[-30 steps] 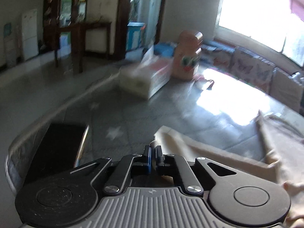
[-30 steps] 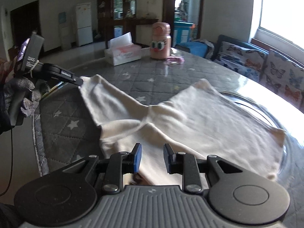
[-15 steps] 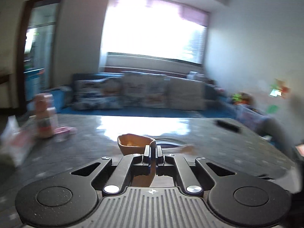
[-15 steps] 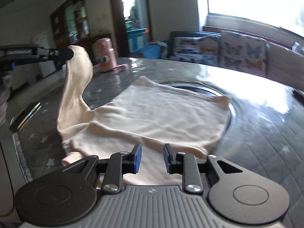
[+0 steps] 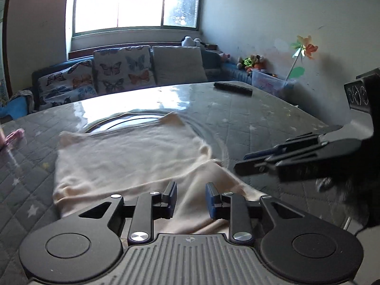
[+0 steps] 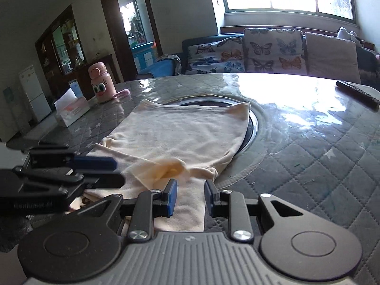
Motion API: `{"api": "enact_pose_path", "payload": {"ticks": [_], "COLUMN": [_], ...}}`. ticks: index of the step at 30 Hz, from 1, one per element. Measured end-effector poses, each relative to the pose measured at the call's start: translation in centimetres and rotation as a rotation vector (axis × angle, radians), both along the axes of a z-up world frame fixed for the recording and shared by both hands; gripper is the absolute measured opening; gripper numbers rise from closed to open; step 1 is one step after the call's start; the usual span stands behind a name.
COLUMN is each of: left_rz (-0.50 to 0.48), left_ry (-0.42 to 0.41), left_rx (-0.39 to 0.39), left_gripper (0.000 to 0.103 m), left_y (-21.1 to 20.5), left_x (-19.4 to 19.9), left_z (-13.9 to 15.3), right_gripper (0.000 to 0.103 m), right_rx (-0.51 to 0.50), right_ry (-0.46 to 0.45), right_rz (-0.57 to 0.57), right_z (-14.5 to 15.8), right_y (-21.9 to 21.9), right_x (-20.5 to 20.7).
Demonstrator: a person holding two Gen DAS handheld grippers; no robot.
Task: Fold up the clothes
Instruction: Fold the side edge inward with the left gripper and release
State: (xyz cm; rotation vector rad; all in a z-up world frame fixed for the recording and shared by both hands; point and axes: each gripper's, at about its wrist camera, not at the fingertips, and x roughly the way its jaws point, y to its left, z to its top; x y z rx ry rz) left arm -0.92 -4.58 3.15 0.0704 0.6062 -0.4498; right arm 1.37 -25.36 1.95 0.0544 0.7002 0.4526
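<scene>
The cream shirt (image 5: 128, 156) lies flat in the middle of the table (image 5: 261, 123), one sleeve folded over it. The left gripper (image 5: 191, 198) is opening its fingers above the sleeve. The right gripper (image 6: 188, 196) has fingers spread, pinching nothing.

The near edge of the cream garment (image 5: 133, 156) runs under the left gripper (image 5: 191, 199) body in the left wrist view, so how it ends toward the camera stays unseen. In the right wrist view the same happens: the garment's near strip disappears beneath the right gripper (image 6: 188, 196), and the left one's dark fingers (image 6: 95, 163) cover its near left corner. The hand behind the right gripper at the left view's right edge is blurred and cut off. A pink item (image 5: 14, 136) at the left edge of the surface (image 5: 273, 123) is cropped, unidentifiable. Shelf contents in the dark cabinet (image 6: 64, 45) are too small to read.
</scene>
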Motion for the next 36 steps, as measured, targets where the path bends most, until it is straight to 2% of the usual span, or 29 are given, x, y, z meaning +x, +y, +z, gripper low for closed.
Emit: {"api": "enact_pose_path", "payload": {"ticks": [4, 10, 13, 17, 20, 24, 26, 28, 29, 32, 36], "left_rz": [0.095, 0.234, 0.242, 0.216, 0.217, 0.219, 0.211, 0.212, 0.216, 0.233, 0.256], "left_ry": [-0.025, -0.002, 0.017, 0.025, 0.023, 0.018, 0.010, 0.000, -0.002, 0.008, 0.026], "left_rx": [0.014, 0.079, 0.103, 0.134, 0.130, 0.135, 0.154, 0.182, 0.192, 0.208, 0.206], "left_gripper": [0.036, 0.042, 0.042, 0.042, 0.041, 0.035, 0.027, 0.005, 0.005, 0.000, 0.000], "left_y": [4.1, 10.3, 11.5, 11.4, 10.9, 10.6, 10.3, 10.0, 10.0, 10.5, 11.5], "left_x": [-1.5, -3.4, -4.4, -5.2, -4.8, -4.1, -4.1, -4.1, -4.2, -4.3, -4.4], "left_z": [0.3, -1.1, -1.9, -2.9, -3.3, -3.6, -3.8, -4.0, -4.0, -4.0, -3.7], "right_gripper": [0.025, 0.025, 0.025, 0.025, 0.025, 0.024, 0.024, 0.020, 0.014, 0.008, 0.008], "right_rx": [0.024, 0.009, -0.008, -0.022, -0.039, -0.059, -0.066, -0.080, -0.086, -0.104, -0.109], "right_ry": [0.010, 0.063, 0.068, 0.080, 0.075, 0.073, 0.073, 0.064, 0.062, 0.056, 0.053], "right_rz": [0.013, 0.034, 0.027, 0.015, 0.014, 0.013, 0.012, 0.011, 0.008, -0.002, -0.002], "right_z": [0.1, -1.3, -1.7, -2.1, -2.0, -2.1, -2.2, -2.2, -2.2, -2.2, -2.0], "right_y": [0.5, 2.2, 2.6, 2.9, 3.2, 3.4, 3.5, 3.6, 3.6, 3.5, 3.3], "right_x": [0.5, 1.3, 1.6, 1.9, 1.9, 1.9, 1.9, 1.8, 1.8, 1.7, 1.7]}}
